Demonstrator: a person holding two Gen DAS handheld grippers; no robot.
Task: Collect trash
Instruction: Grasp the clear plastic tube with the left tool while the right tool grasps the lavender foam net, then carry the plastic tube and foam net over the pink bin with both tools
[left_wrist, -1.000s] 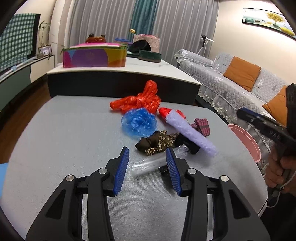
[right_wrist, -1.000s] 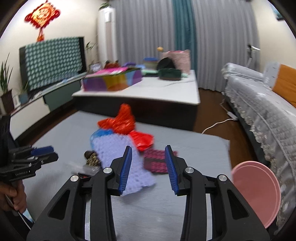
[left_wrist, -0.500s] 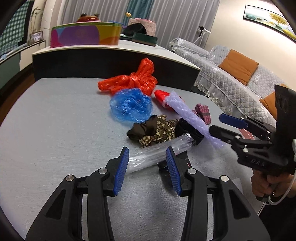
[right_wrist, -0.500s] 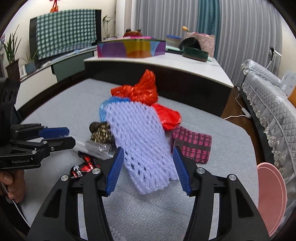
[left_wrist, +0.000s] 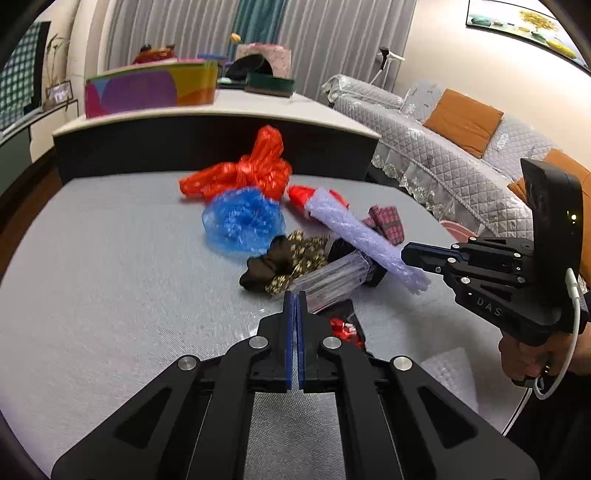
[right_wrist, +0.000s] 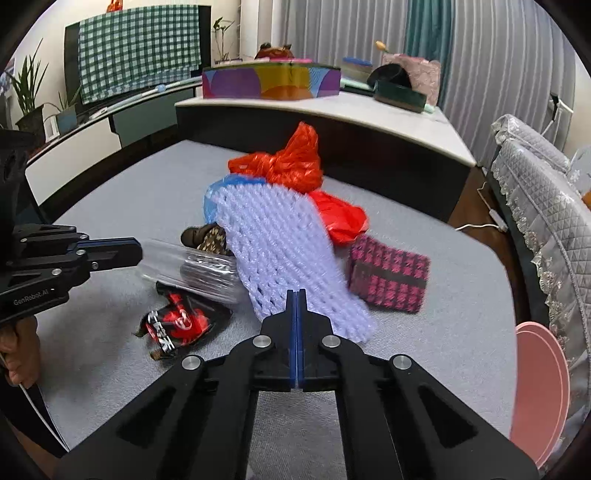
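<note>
Grey surface (left_wrist: 110, 280) carries the trash heap. Lavender foam net (right_wrist: 280, 251) pinched at its near end in the right tongs (right_wrist: 296, 295), open half a second ago. Left tongs (left_wrist: 295, 295), likewise just closed, apparently nip the clear plastic sleeve (left_wrist: 332, 280).

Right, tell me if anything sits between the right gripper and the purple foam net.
Nothing visible does. The right gripper is shut on the near end of the purple foam net, its jaws having just closed.
</note>
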